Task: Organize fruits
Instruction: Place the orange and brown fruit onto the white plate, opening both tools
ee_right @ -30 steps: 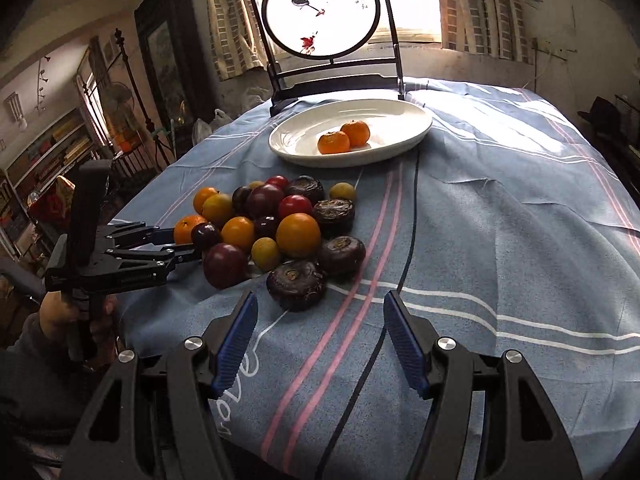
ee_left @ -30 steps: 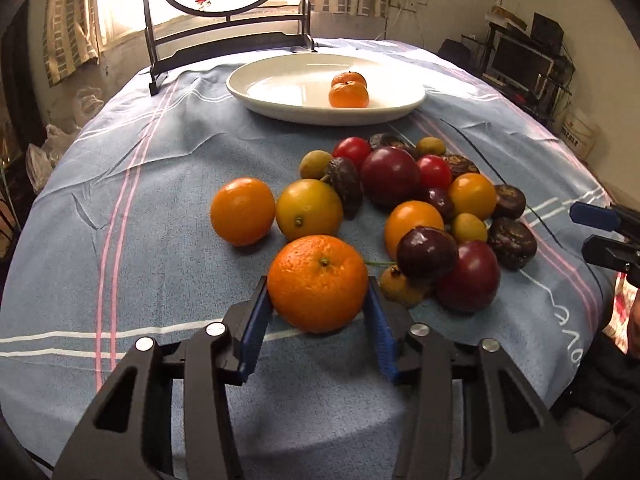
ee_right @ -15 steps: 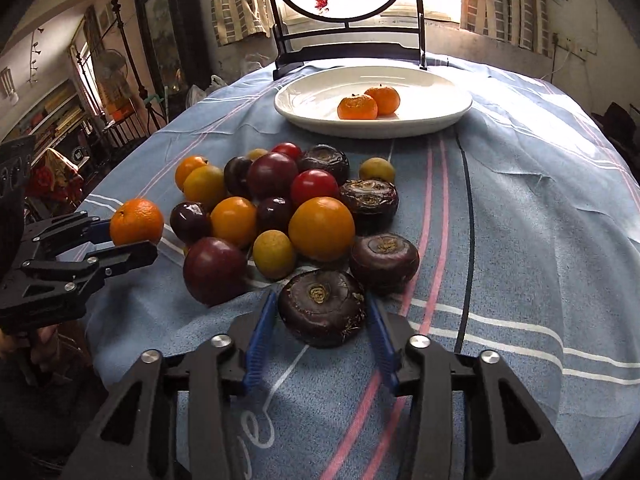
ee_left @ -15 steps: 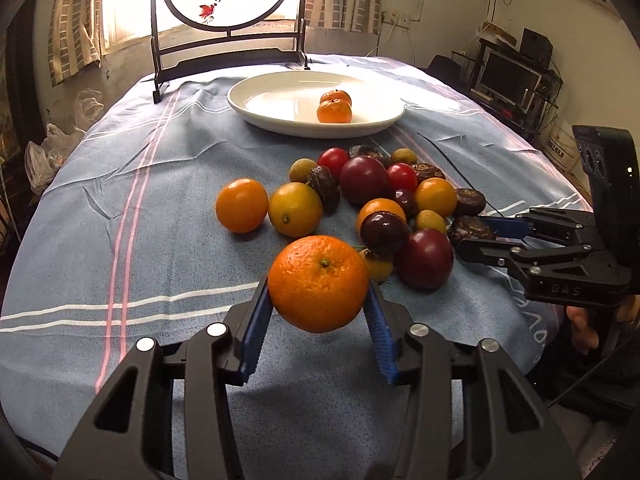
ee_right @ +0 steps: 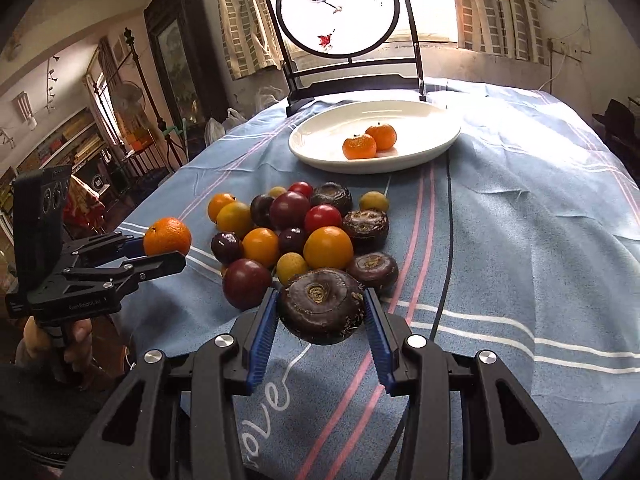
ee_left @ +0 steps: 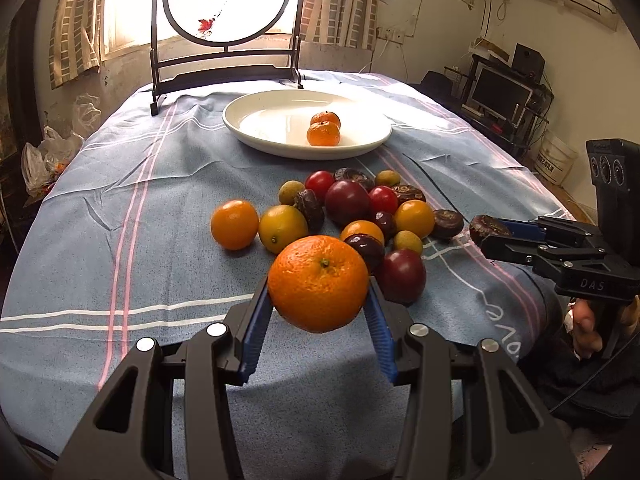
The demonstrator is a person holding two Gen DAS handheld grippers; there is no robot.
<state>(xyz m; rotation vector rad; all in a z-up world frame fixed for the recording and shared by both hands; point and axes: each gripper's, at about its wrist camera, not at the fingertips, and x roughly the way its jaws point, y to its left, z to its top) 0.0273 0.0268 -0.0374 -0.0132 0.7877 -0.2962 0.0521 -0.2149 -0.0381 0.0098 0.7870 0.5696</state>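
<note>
- Between the blue pads of our left gripper (ee_left: 318,312) sits the orange (ee_left: 318,282), clamped on both sides and clear of the tablecloth (ee_left: 100,240).
- Our right gripper (ee_right: 320,322) is clenched on a dark water chestnut (ee_right: 321,305) — lifted just off the cloth.
- Just beyond both grippers lies the fruit pile (ee_right: 296,232): oranges, plums, red and yellow fruit, more chestnuts.
- Farther ahead stands the white plate (ee_left: 256,120) — two small tangerines (ee_left: 324,133) lie in it, touching.
</note>
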